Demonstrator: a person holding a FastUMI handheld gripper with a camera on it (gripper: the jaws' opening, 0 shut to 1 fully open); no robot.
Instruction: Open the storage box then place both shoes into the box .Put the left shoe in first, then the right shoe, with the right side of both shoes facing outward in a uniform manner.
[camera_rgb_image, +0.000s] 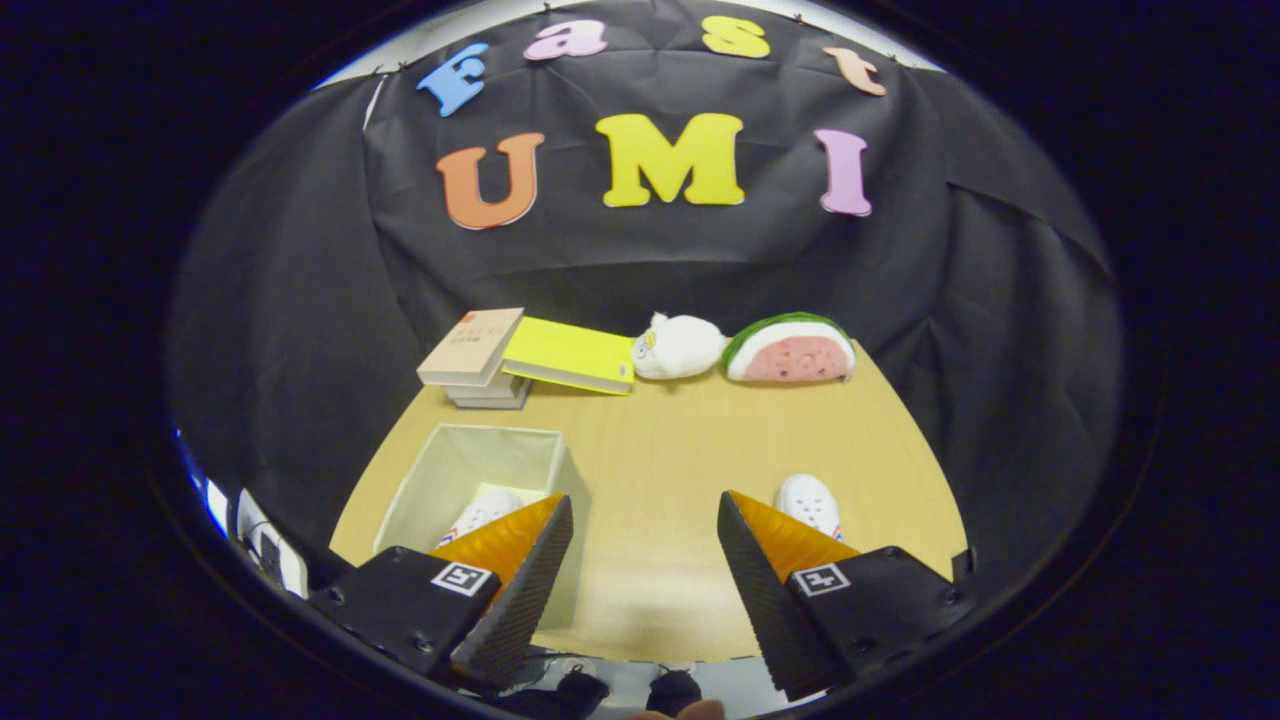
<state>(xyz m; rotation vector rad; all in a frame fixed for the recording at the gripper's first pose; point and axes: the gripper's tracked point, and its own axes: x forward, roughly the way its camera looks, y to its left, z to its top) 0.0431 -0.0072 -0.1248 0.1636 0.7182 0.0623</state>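
Your gripper (645, 560) hangs spread and empty over the surface (660, 470): one white shoe (485, 508) lies in the open storage box (480, 450), lower left; the second shoe (810, 503) waits lower right.

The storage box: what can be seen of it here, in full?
The storage box is a pale, soft-sided, fabric-looking bin with an open top and no lid on it. It stands upright on the wooden table, in front of the stacked books. A white shoe lies inside it. One finger of the gripper overlaps its near wall in the view; contact cannot be judged. The jaws stand wide open, holding nothing.
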